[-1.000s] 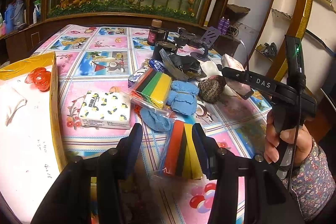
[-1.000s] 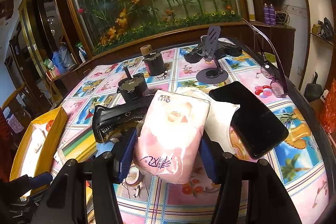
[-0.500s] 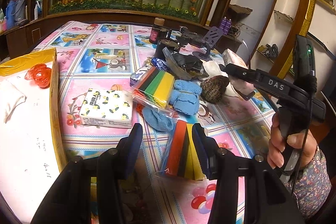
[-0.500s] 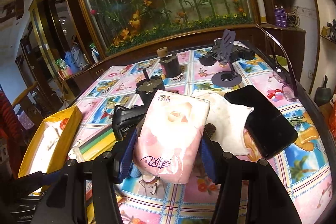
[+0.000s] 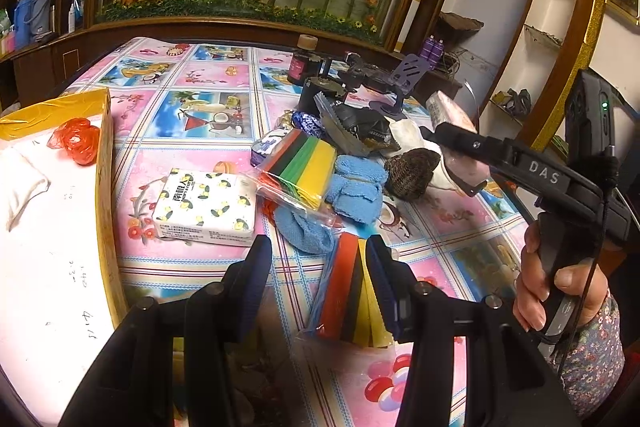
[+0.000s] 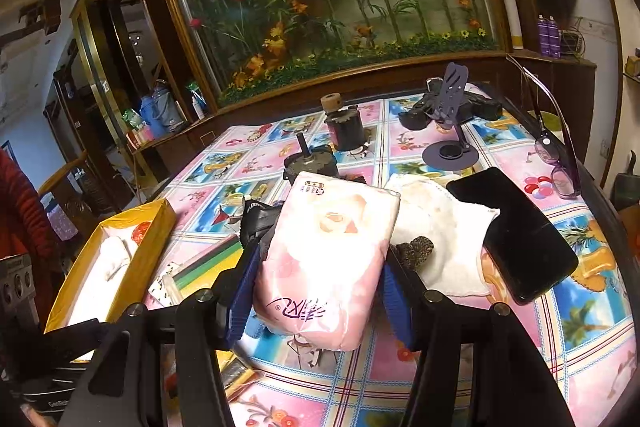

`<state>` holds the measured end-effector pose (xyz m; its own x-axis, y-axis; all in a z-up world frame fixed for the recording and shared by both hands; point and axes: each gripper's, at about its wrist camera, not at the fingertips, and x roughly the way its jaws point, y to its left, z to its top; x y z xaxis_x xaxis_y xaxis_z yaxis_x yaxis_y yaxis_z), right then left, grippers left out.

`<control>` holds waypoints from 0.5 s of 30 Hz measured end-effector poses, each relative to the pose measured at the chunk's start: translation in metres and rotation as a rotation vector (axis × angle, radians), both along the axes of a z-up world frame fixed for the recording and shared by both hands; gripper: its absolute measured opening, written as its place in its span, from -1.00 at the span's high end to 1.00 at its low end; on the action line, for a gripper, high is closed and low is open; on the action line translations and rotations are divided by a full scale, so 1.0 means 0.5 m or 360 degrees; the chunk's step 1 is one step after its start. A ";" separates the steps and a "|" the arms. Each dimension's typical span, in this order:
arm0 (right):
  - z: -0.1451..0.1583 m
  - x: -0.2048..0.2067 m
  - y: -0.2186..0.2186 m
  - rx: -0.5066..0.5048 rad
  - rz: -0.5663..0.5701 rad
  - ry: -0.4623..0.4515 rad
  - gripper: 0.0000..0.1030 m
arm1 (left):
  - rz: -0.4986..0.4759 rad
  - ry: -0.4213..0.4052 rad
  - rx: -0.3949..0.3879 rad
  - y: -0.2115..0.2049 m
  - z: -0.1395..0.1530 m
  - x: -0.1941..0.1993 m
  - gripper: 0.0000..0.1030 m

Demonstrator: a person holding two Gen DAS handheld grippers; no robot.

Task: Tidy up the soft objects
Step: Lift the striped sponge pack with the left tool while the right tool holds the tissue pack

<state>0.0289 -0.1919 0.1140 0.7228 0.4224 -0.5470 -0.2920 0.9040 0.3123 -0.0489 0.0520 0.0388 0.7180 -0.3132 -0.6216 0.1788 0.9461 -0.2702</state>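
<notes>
My right gripper is shut on a pink tissue pack and holds it above the table; it also shows in the left wrist view. My left gripper is open and empty, just above the table; a bagged stack of coloured sponges lies beside its right finger. A yellow-walled box at the left holds a white cloth and a red mesh ball. A lemon-print tissue pack, a second sponge bag, blue cloths and a brown knit ball lie mid-table.
A black phone rests on a white cloth at the right. Glasses, a purple phone stand, dark jars and a black pouch stand further back. A planter wall closes the far side.
My right gripper has lifted the pink tissue pack higher and drawn it back a little. My left gripper has stayed open and has barely moved.
</notes>
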 end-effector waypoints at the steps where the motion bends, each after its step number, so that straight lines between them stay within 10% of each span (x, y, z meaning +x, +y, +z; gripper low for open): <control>1: 0.002 -0.002 0.002 -0.0005 0.0002 -0.0003 -0.18 | 0.0001 -0.0009 -0.0001 0.000 0.002 -0.001 0.07; 6: -0.004 0.007 0.000 -0.0018 -0.0012 0.0002 -0.18 | -0.0032 -0.0008 0.0001 -0.006 0.002 -0.004 0.07; 11: -0.005 0.009 -0.009 -0.0004 -0.0032 0.0004 -0.18 | -0.0070 0.0001 0.0097 -0.031 0.001 -0.010 -0.55; 15: 0.001 0.005 -0.014 0.0017 -0.0035 -0.0016 -0.18 | -0.0062 -0.0011 0.0109 -0.032 0.002 -0.012 -0.60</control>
<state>0.0315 -0.1989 0.1147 0.7374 0.4120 -0.5352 -0.2752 0.9069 0.3190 -0.0550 0.0360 0.0399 0.7105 -0.2979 -0.6375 0.2174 0.9546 -0.2038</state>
